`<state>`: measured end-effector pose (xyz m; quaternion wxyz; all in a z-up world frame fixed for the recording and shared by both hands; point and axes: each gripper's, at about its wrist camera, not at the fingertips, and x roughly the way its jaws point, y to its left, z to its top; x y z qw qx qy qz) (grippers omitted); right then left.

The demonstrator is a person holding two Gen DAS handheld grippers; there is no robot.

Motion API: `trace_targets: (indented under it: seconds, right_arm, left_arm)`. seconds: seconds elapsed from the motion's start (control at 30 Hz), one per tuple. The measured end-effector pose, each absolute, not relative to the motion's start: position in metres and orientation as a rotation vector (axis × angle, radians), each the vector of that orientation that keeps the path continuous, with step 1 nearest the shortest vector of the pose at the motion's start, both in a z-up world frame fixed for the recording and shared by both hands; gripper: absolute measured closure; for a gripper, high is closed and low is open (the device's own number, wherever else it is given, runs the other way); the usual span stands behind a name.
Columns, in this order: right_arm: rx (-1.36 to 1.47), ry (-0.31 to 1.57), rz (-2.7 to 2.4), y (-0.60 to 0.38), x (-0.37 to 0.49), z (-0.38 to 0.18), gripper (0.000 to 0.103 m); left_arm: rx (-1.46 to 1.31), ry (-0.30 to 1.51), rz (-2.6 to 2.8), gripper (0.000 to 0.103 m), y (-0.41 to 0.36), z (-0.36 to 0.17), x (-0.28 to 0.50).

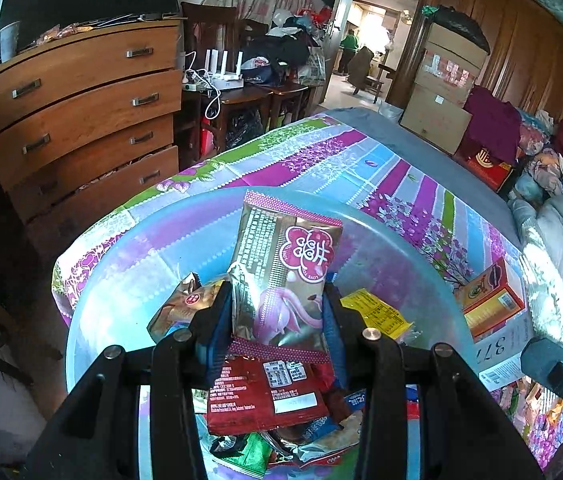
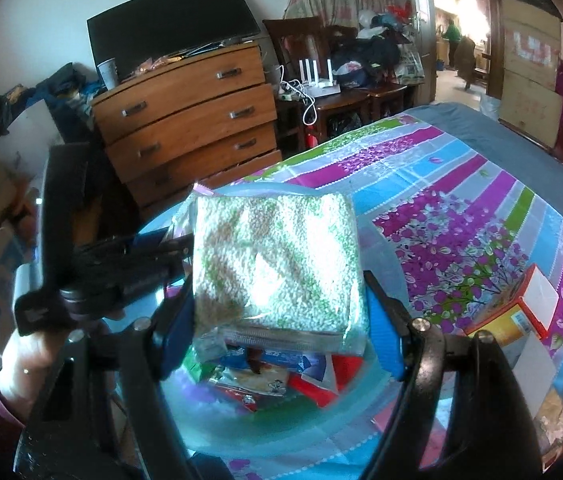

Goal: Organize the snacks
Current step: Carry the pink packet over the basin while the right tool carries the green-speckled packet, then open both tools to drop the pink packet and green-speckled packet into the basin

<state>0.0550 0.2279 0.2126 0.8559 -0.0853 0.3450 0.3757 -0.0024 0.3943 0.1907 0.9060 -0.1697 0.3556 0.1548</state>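
Observation:
My left gripper (image 1: 277, 312) is shut on a gold and pink snack packet (image 1: 281, 276), held upright over a clear blue plastic basin (image 1: 121, 280). The basin holds several snack packets, among them a red one (image 1: 265, 396) and a yellow one (image 1: 377, 312). My right gripper (image 2: 277, 312) is shut on a clear zip bag of white and green puffed snack (image 2: 277, 264), held over the same basin (image 2: 281, 420). The left gripper and the hand holding it show at the left of the right wrist view (image 2: 93, 272).
The basin stands on a table with a purple, blue and green floral cloth (image 1: 361, 160). An orange box (image 1: 489, 300) and a paper slip (image 1: 501, 356) lie right of the basin. A wooden chest of drawers (image 1: 81, 112) stands left of the table.

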Motion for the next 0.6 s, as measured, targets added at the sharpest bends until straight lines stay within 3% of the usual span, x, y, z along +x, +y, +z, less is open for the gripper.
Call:
trace_targets:
  seconds: [0.6]
  right_arm:
    - [-0.163, 0.735, 0.798, 0.2330, 0.0587, 0.2083, 0.027]
  left_arm:
    - [-0.345, 0.745, 0.324, 0.061, 0.3948, 0.1851, 0.0008]
